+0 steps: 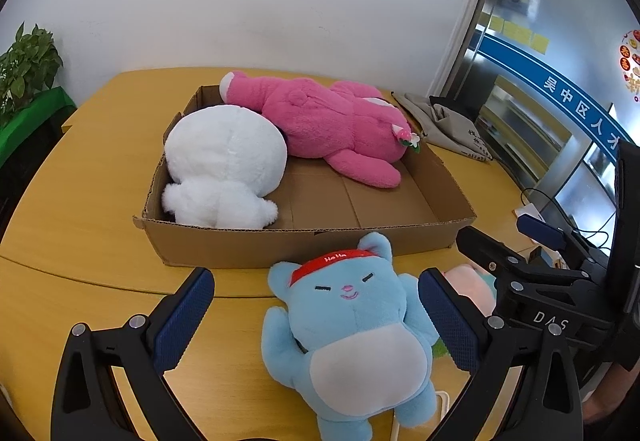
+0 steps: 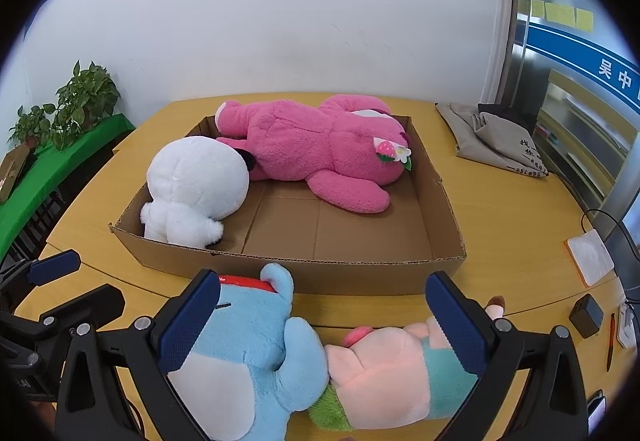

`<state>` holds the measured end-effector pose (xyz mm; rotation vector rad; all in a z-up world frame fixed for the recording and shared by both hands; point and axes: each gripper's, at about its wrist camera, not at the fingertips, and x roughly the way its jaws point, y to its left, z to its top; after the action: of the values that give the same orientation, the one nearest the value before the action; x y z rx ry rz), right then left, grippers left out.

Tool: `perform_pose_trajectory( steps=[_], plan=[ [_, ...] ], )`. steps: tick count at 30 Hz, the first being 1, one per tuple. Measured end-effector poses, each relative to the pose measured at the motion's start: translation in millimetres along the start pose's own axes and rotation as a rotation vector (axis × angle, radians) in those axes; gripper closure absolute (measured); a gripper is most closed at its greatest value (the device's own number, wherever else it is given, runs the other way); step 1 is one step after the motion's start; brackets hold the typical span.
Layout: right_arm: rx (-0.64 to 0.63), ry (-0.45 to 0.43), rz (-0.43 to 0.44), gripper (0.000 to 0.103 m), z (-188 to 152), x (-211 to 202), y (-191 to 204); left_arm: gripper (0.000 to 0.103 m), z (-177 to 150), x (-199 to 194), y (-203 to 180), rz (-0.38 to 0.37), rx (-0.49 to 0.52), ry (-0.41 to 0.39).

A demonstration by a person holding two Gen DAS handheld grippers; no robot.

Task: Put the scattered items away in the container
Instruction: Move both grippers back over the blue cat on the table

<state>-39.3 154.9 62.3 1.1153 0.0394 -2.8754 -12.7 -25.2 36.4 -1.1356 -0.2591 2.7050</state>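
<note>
A blue plush cat (image 1: 352, 329) with a red headband lies face up on the yellow table, just in front of the cardboard box (image 1: 304, 241). My left gripper (image 1: 317, 273) is open, its fingers on either side of the cat and not squeezing it. In the right wrist view my right gripper (image 2: 323, 279) is open over the blue cat's arm (image 2: 248, 353) and a pale pink plush (image 2: 392, 369) beside it. Inside the box (image 2: 320, 273) lie a white plush (image 2: 196, 185) and a big pink plush (image 2: 320, 153). Each gripper shows in the other's view: right gripper (image 1: 508, 237), left gripper (image 2: 80, 281).
A grey cloth bag (image 2: 492, 137) lies at the table's back right. A white pad (image 2: 590, 257), a black adapter (image 2: 586, 315) and cables sit at the right edge. Potted plants (image 2: 80, 101) stand on a green shelf to the left. The box's front right floor is bare.
</note>
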Motion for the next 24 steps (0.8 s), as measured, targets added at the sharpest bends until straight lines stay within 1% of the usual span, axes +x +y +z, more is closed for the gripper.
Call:
perform_pose_trajectory(
  steps=[12, 16, 18, 20, 22, 24],
  plan=[
    [0.000, 0.011, 0.006, 0.000, -4, -2, -3, 0.000, -1, 0, -1, -0.003, -0.007, 0.009],
    [0.005, 0.014, 0.010, 0.000, -8, -2, -5, 0.000, -2, 1, 1, -0.026, -0.018, 0.017],
    [0.010, 0.016, 0.011, 0.000, -10, -3, -8, 0.000, -2, 3, 3, -0.026, -0.023, 0.021],
    [0.016, 0.020, 0.028, 0.000, -14, -5, -12, 0.000, -2, 6, 5, -0.028, -0.029, 0.030],
    [0.012, 0.024, 0.088, 0.000, -18, -12, -15, 0.000, -3, 9, 9, -0.028, -0.034, 0.042],
    [-0.031, 0.018, 0.155, 0.000, -26, -23, -13, 0.000, -4, 14, 13, -0.031, -0.041, 0.058]
  ],
)
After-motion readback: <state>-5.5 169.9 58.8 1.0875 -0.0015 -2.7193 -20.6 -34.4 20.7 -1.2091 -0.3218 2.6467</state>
